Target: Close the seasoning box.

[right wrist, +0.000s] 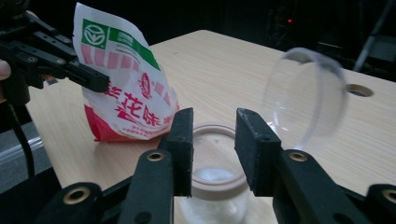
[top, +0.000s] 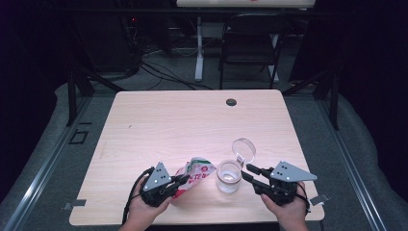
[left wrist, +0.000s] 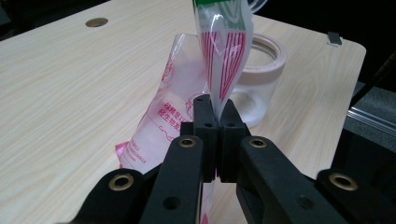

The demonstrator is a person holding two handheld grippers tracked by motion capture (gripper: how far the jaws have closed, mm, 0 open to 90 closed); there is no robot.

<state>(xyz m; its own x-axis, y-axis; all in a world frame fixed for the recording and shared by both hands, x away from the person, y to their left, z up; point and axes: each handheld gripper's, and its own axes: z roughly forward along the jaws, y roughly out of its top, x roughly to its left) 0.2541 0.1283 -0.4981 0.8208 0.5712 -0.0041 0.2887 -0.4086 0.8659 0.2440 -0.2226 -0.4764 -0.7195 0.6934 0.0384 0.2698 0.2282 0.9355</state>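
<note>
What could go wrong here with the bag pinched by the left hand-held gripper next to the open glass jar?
1. The left hand-held gripper pinches only a thin edge of the red-and-white plastic bag; it may slip out when tilted.
2. The clear glass jar has a narrow mouth, so contents might spill onto the wooden table.
3. The jar's hinged clear lid stands upright; the right hand-held gripper, jaws apart, could knock it.
</note>
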